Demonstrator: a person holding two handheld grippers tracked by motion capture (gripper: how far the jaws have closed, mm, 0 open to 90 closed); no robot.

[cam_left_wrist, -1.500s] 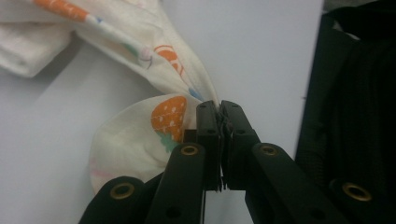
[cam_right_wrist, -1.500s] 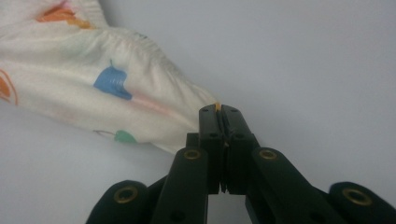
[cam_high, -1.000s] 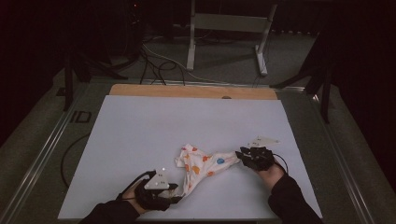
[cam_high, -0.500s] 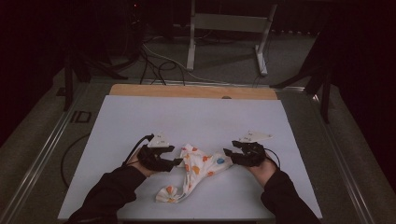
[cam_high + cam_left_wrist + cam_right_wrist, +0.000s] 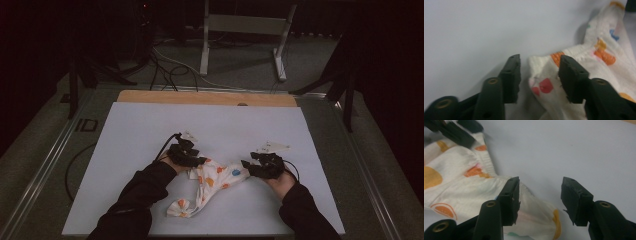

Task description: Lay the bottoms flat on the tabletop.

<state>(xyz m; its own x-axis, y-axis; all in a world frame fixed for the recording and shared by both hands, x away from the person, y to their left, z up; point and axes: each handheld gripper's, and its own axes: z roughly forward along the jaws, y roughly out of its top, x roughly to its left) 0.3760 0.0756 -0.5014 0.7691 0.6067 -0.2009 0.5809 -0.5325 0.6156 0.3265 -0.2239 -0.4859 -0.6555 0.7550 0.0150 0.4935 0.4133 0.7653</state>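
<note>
While both tools rest low on the white table [image 5: 150, 130], the left gripper [image 5: 539, 72] stands with its jaws apart, straddling an upper corner of the spotted cloth [image 5: 210, 187]. At about three o'clock from that cloth, the right gripper [image 5: 540, 197] is likewise spread wide, a cloth corner lying between its jaws, and the cloth's tail trails toward seven o'clock.

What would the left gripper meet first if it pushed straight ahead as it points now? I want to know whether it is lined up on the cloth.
Most likely the patterned cloth: its edge already lies between the open fingers of the left gripper. Its height above the white table is unclear.
</note>
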